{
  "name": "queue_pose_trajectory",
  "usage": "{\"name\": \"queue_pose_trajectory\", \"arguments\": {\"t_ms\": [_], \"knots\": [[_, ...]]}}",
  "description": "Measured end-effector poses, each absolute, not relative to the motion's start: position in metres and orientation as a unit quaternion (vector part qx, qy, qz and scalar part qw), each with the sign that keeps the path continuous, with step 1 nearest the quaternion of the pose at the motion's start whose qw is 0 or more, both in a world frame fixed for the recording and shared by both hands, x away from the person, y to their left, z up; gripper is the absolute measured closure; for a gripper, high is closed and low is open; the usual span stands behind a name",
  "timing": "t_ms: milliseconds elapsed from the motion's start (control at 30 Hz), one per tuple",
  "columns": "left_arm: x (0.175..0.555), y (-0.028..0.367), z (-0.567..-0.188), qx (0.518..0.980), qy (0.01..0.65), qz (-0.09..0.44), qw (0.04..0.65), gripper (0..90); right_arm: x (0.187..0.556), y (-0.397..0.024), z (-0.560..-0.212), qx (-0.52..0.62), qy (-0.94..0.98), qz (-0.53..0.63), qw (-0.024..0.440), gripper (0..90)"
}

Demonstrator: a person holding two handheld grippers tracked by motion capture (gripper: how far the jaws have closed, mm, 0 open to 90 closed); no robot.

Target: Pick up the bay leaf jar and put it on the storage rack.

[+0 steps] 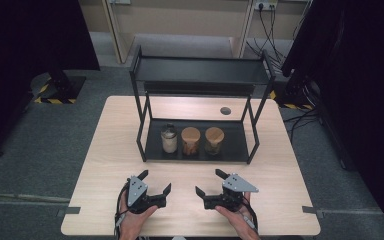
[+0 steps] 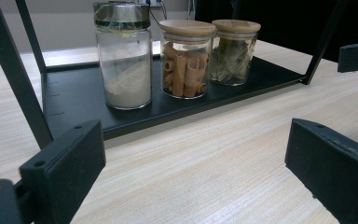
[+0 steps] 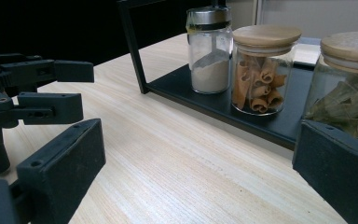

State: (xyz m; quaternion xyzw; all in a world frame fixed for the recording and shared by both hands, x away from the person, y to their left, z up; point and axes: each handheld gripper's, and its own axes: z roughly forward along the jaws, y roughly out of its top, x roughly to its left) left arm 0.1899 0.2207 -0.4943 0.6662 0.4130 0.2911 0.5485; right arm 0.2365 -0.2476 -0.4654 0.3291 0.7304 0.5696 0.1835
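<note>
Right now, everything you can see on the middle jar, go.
The middle jar is a clear glass cylinder with a flat, light wooden lid, closed. It holds tan rolled tube pieces, about two-thirds full. It stands upright on the black rack's bottom shelf, between the metal-capped jar of white powder and the leaf-filled jar. Neither gripper touches it.

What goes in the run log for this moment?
left gripper: open, empty | right gripper: open, empty | both on table before rack | lower shelf: powder jar, pasta jar, leaf jar | top shelf bare
</note>
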Motion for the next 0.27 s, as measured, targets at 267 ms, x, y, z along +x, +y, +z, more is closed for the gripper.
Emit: {"name": "queue_pose_trajectory", "arguments": {"t_ms": [267], "knots": [[0.1900,0.2208,-0.4943,0.666,0.413,0.291,0.548,4.3,0.2366,-0.2490,-0.4646,0.331,0.728,0.570,0.186,2.7]]}}
